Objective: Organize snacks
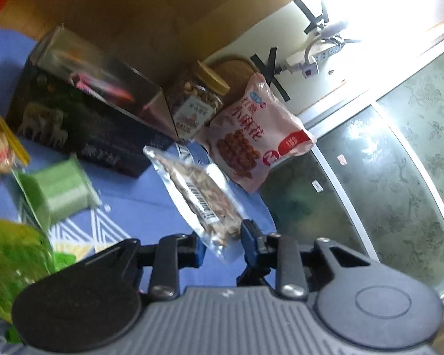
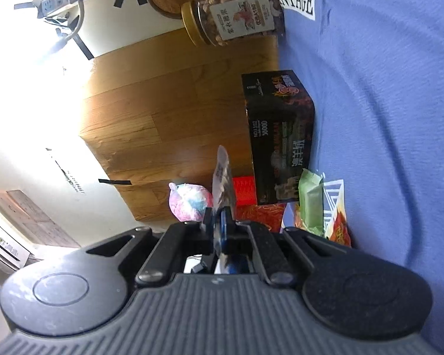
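Several snacks lie on a blue cloth (image 1: 139, 198) spread over the surface. Largest is a dark box (image 1: 83, 112), open at the top, lying near the far edge; in the right wrist view the same box (image 2: 281, 136) stands beside wooden flooring. Just beside it is a nut jar (image 1: 195, 100) with a yellow lid, and next to that a pink snack bag (image 1: 257, 130) hangs partly over the cloth's edge. A green packet (image 1: 59, 190) sits nearer, beside a blurred green bag (image 1: 11, 263). Smallest, a clear packet (image 1: 198, 195) of brown pieces sits between the parted fingers of the left gripper (image 1: 222, 245), not clamped. The right gripper (image 2: 219, 222) pinches a clear packet (image 2: 222, 177) edge-on, lifted.
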`<state>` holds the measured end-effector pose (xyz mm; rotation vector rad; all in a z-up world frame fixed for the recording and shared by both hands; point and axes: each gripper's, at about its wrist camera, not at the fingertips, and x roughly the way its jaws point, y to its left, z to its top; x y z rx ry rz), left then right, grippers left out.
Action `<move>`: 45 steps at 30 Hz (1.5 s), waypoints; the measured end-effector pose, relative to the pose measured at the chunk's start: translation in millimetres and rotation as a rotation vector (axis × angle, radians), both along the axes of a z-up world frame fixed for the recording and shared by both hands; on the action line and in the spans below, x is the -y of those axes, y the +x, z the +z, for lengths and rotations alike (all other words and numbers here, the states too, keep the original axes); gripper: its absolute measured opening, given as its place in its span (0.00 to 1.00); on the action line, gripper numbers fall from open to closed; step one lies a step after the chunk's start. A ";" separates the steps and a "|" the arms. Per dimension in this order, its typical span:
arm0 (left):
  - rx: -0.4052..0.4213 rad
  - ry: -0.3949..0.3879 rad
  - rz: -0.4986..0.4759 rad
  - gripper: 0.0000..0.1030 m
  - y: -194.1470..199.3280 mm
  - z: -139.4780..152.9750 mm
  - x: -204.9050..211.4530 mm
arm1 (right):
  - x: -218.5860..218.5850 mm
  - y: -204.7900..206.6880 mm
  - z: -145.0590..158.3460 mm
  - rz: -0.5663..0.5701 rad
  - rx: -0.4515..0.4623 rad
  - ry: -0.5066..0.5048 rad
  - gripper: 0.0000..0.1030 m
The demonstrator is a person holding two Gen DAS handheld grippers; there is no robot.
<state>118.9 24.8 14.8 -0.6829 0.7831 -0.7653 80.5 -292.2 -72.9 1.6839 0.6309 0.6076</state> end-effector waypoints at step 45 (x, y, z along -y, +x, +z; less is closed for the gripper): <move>-0.199 0.385 0.276 0.40 56.2 -42.6 -45.1 | -130.3 99.5 20.3 0.365 0.341 -1.081 0.44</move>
